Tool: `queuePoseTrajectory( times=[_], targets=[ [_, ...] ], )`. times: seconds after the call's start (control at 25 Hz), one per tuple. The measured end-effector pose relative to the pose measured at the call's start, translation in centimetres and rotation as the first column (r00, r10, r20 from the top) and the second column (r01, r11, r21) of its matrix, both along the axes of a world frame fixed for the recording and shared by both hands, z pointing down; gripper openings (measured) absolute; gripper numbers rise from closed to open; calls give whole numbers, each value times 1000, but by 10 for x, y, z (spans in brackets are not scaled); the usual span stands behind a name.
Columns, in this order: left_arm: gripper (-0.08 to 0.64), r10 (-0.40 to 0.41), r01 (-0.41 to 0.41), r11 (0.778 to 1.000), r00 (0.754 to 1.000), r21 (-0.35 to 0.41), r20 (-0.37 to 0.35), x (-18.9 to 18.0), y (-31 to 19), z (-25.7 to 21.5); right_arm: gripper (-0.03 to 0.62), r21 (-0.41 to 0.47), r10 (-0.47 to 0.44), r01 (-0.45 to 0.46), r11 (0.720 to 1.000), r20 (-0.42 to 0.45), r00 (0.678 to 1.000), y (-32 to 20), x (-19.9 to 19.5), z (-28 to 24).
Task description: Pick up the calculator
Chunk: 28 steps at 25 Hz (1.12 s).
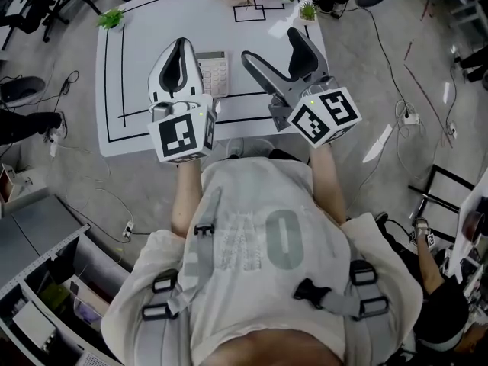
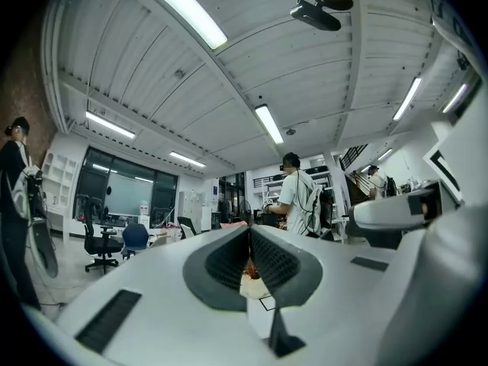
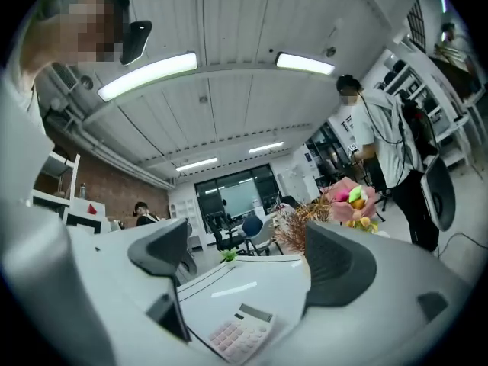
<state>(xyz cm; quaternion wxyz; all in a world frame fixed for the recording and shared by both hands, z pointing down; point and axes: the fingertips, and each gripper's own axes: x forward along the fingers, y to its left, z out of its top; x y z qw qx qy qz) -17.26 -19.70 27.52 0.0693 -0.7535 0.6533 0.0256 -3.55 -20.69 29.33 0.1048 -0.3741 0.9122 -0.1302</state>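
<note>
White table; pale, pink-keyed calculator

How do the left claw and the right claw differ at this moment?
The left claw has its jaws together; the right claw has them wide apart. The left claw sits square, the right claw is rolled to one side. Neither holds anything; both hover over the table by the calculator.
</note>
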Motion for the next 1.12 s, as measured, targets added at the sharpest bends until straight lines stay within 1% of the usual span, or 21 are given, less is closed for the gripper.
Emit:
queuePoseTrajectory(
  times=[0.04,0.24,0.48,0.56,0.64,0.76,0.84,0.96,1.04,1.12],
  targets=[
    [21,-2,2,1000,1000,0,0,-1,0,0,469,-10,-5,5,1000,6,1000,-1,-1,1],
    [21,-18,18,1000,1000,-5,7,-2,1,-3,468,-21,-34,34,999,-40,999,-4,-5,7],
    [21,-30,30,999,999,-11,13,-7,0,-2,468,-42,-49,47,998,-42,998,-12,-8,12],
    [21,-34,34,999,999,-11,16,-10,-1,-2,468,-73,-63,61,995,-25,998,-19,-10,14],
    [21,-41,41,999,999,-11,20,-13,-1,-1,466,-133,-107,109,985,24,994,-29,-18,20],
    [21,-62,63,998,998,-27,24,-20,0,3,466,-238,-198,220,946,111,974,-43,-41,37],
    [21,-72,73,997,997,-37,24,-25,2,6,466,-300,-240,271,915,135,961,-53,-57,53],
    [21,-89,90,995,996,-43,24,-33,5,9,466,-385,-283,311,869,129,950,-71,-77,82],
    [21,-104,105,993,994,-45,27,-39,8,11,465,-440,-304,322,838,113,946,-82,-88,103],
    [21,-122,124,991,992,-53,29,-46,11,14,465,-518,-310,319,794,106,945,-94,-97,127]
  ],
)
